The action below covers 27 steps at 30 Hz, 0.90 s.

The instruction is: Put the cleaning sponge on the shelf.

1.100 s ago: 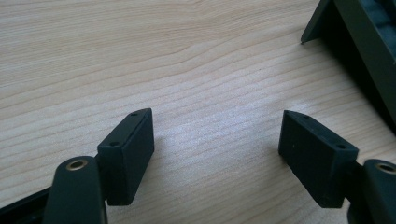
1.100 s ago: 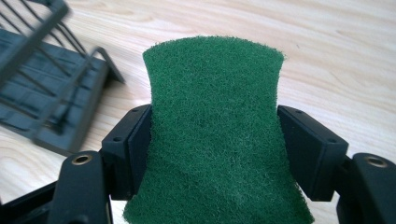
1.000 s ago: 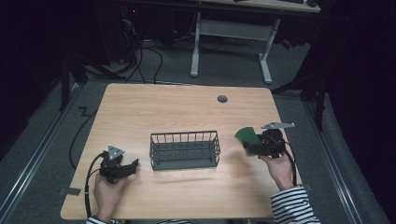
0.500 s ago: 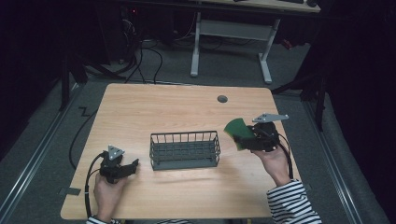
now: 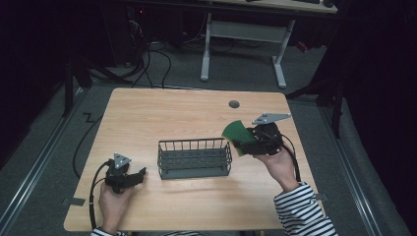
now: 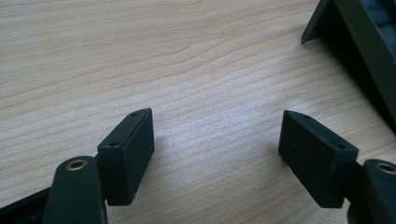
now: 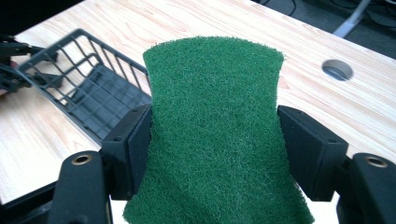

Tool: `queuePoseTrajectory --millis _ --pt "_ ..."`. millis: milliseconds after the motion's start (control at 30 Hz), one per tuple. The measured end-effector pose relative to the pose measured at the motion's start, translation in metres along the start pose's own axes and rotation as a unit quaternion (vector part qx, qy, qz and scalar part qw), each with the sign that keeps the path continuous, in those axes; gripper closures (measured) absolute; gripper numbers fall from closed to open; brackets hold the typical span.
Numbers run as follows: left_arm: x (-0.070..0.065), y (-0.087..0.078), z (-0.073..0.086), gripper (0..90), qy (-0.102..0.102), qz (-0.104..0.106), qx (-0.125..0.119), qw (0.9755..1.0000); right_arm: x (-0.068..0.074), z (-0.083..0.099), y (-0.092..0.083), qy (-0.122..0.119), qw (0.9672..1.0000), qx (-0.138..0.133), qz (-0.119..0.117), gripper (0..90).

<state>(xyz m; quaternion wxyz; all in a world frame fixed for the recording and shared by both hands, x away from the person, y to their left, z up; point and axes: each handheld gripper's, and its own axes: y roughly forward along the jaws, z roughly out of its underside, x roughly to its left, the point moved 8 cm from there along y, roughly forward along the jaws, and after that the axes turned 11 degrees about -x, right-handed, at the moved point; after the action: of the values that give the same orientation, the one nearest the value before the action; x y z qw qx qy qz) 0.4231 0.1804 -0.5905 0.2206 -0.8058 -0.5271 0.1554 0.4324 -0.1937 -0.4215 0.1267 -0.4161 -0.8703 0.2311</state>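
Note:
A green scouring pad (image 5: 236,133) is held above the table just past the right end of the dark wire basket (image 5: 194,158). My right gripper (image 5: 247,142) is shut on it. In the right gripper view the pad (image 7: 215,140) bows between the two jaws, and the basket (image 7: 81,88) lies ahead and to the left with nothing visible inside it. My left gripper (image 5: 136,176) rests low on the table left of the basket, open, with bare wood between its jaws (image 6: 217,140). A corner of the basket (image 6: 359,42) sits at the top right of the left gripper view.
A round cable hole (image 5: 234,104) sits in the wooden table (image 5: 162,113) behind the basket, also seen as the cable hole (image 7: 337,70) beyond the pad. A white-legged desk (image 5: 243,34) and cables stand on the floor behind the table.
My right gripper has carried the green pad leftward, from the table's right side to the basket's right end. The left gripper has stayed put.

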Motion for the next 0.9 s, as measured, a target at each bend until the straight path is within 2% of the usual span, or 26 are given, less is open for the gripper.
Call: queuePoseTrajectory --millis 333,567,900 --pt "0.000 0.000 0.000 27.3 0.000 0.000 0.000 1.0000 0.022 -0.009 0.015 -0.020 0.9996 0.004 -0.021 30.2" --pt "0.000 0.000 0.000 27.4 0.000 0.000 0.000 1.0000 0.031 -0.009 0.031 -0.034 0.9990 0.014 -0.024 30.1" --pt "0.000 0.000 0.000 27.4 0.000 0.000 0.000 1.0000 0.047 -0.004 0.065 -0.055 0.9971 0.043 -0.028 30.1"
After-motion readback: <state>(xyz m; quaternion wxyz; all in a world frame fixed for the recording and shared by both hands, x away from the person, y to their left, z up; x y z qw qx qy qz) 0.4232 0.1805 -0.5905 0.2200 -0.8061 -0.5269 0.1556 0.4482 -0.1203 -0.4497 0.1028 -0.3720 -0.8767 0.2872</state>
